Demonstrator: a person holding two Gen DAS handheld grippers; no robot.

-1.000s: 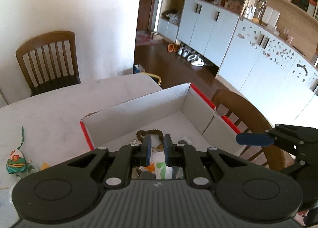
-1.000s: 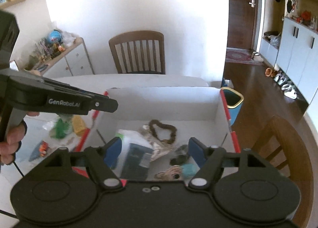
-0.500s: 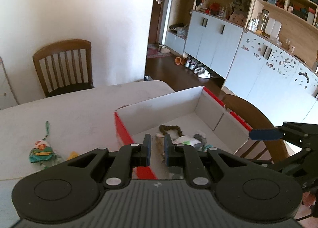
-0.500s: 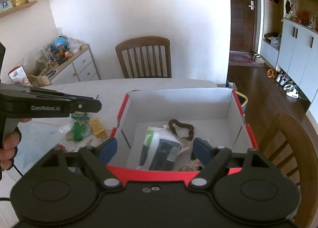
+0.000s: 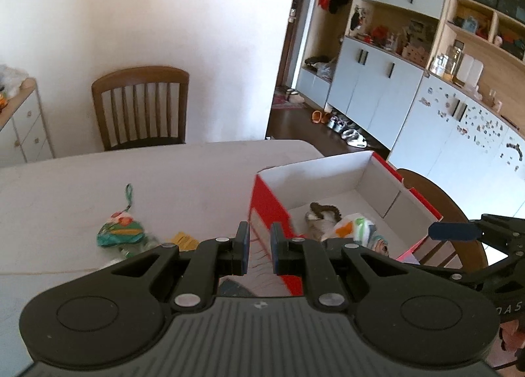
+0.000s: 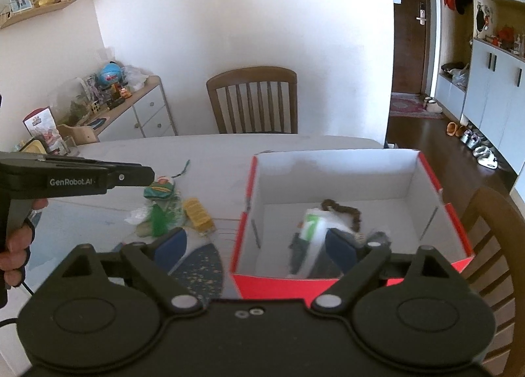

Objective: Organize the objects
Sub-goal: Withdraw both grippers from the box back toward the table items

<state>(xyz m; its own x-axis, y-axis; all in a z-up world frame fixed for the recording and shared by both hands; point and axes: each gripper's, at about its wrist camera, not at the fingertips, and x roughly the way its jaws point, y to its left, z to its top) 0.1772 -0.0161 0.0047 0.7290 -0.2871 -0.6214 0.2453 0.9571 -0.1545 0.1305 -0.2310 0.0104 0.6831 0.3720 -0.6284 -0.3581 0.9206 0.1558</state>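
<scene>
One box (image 6: 344,176), two chairs (image 6: 252,98)

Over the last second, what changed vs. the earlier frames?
Both grippers backed out of the red box toward its near-left side. The right gripper has just been opening its jaws, nothing between them, leaving the white packet in the box. The left gripper is shut and empty as before. The box, its bead loop and the table clutter look unmoved.
</scene>
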